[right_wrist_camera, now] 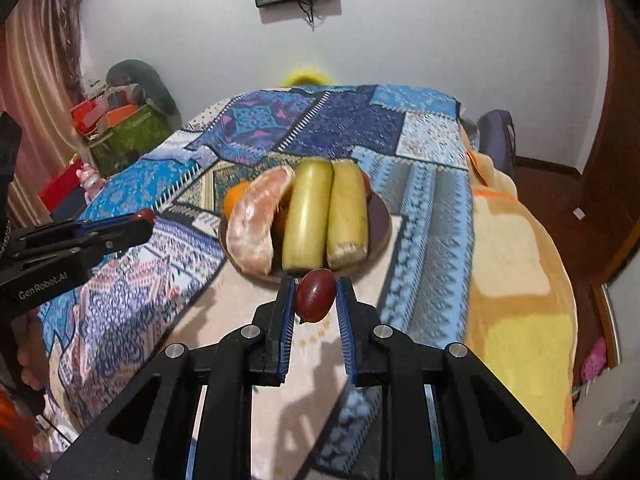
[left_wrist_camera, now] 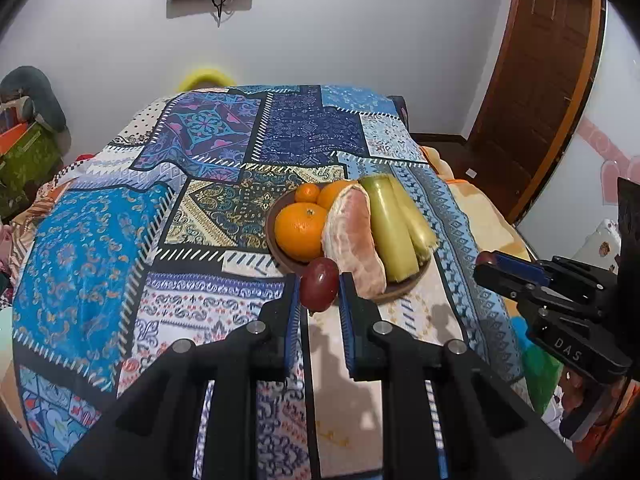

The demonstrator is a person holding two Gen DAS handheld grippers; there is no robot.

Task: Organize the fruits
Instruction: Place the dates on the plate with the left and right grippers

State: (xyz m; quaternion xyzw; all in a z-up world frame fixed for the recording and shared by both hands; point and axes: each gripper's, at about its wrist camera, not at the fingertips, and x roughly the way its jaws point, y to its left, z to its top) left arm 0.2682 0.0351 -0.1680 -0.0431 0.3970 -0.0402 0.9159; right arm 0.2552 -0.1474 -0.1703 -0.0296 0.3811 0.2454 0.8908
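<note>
A brown wooden plate [left_wrist_camera: 404, 286] sits on the patterned cloth and holds oranges [left_wrist_camera: 300, 230], a peeled pomelo piece [left_wrist_camera: 352, 240] and two yellow-green bananas [left_wrist_camera: 390, 228]. My left gripper [left_wrist_camera: 319, 290] is shut on a dark red grape [left_wrist_camera: 319, 288], held just in front of the plate's near rim. My right gripper [right_wrist_camera: 315, 294] is shut on another dark red grape [right_wrist_camera: 315, 294], also just before the plate [right_wrist_camera: 380, 220]. Each gripper shows in the other's view, the right one [left_wrist_camera: 486, 260] at the right edge, the left one [right_wrist_camera: 144, 216] at the left.
The bed is covered by a blue patchwork cloth [left_wrist_camera: 120, 240] with an orange blanket [right_wrist_camera: 516, 280] along its right side. Boxes and bags [right_wrist_camera: 120, 128] stand at the left by the wall. A wooden door [left_wrist_camera: 540, 60] is at the right.
</note>
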